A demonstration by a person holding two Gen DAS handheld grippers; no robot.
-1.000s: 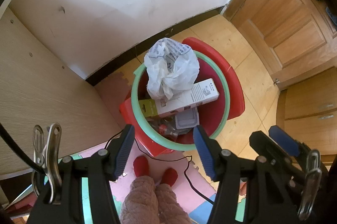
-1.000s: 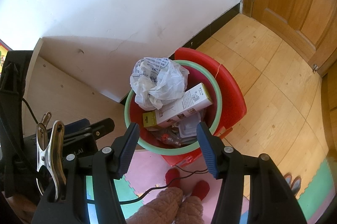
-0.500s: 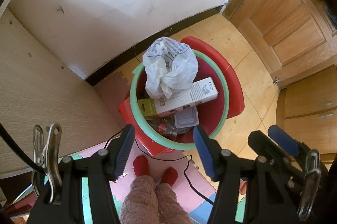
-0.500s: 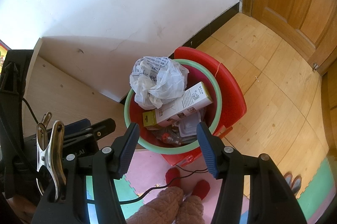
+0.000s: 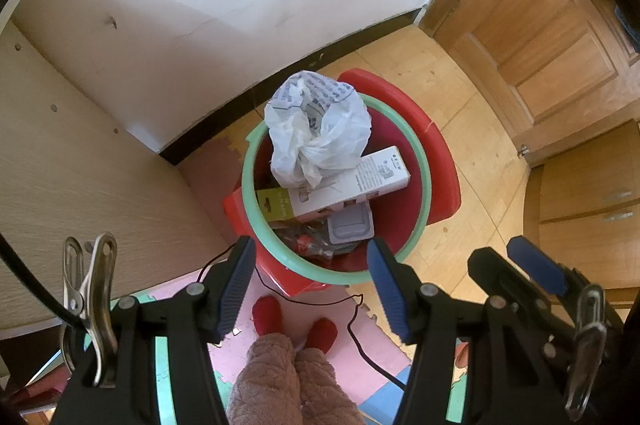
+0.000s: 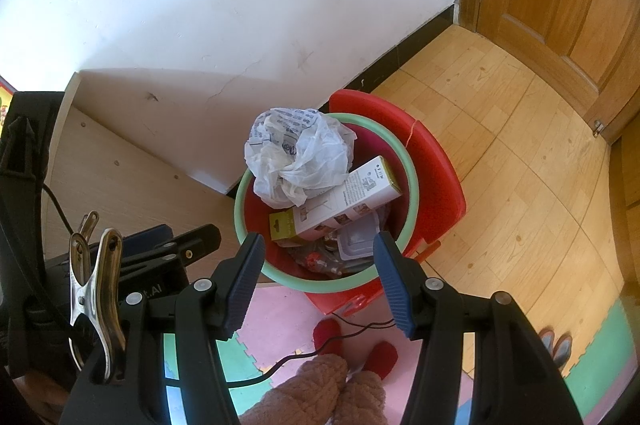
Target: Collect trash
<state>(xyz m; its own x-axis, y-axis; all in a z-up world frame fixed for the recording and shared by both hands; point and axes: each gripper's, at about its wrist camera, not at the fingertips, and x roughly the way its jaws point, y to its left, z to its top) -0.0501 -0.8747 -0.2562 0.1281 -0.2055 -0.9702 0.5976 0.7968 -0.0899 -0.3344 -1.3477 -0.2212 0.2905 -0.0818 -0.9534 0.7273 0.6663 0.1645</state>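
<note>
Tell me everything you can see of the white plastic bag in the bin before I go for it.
The white plastic bag is thin, crumpled film with blue-grey print on its upper part, bunched toward a twisted neck low down. It sits on top of the trash at the wall side of the red bin with the green rim, bulging above that rim. Its lower edge rests on a long white carton lying slantwise beneath it. Neither hand-held gripper touches it; both hang open above the bin.

A crumpled plastic bag [image 5: 316, 129] and carton [image 5: 344, 185] block the bin [image 5: 416, 145] mouth.
</note>
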